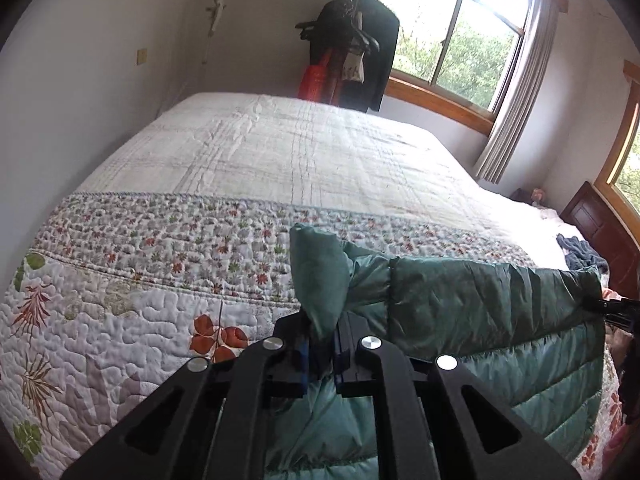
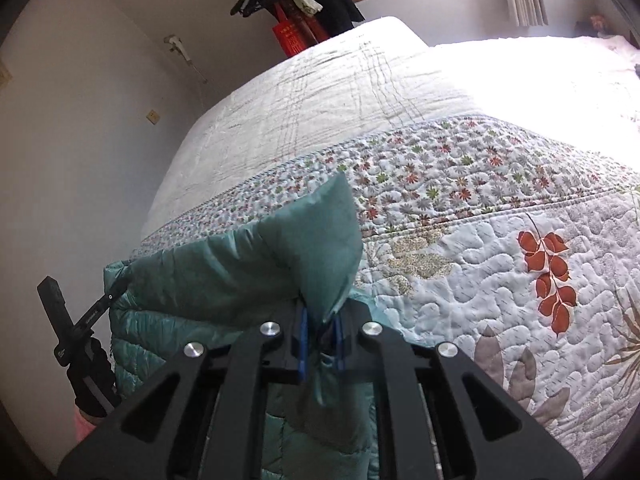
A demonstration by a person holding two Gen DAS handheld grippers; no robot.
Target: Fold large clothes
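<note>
- Green puffy jacket (image 1: pixel 496 304) hangs stretched between my two tools, above the quilted bed (image 1: pixel 248 168).
- Left tool (image 1: pixel 322 344) is clenched on one corner.
- Right tool (image 2: pixel 320 336) is clenched on the other.

no lettering is reading clearly anywhere. small white print is showing on the black arm of the left gripper (image 2: pixel 120 286), left of the green puffer jacket (image 2: pixel 224 272), but it is staying too tiny to make out. faint marks are sitting on the red bag (image 2: pixel 290 38) above the jacket, equally illegible.
</note>
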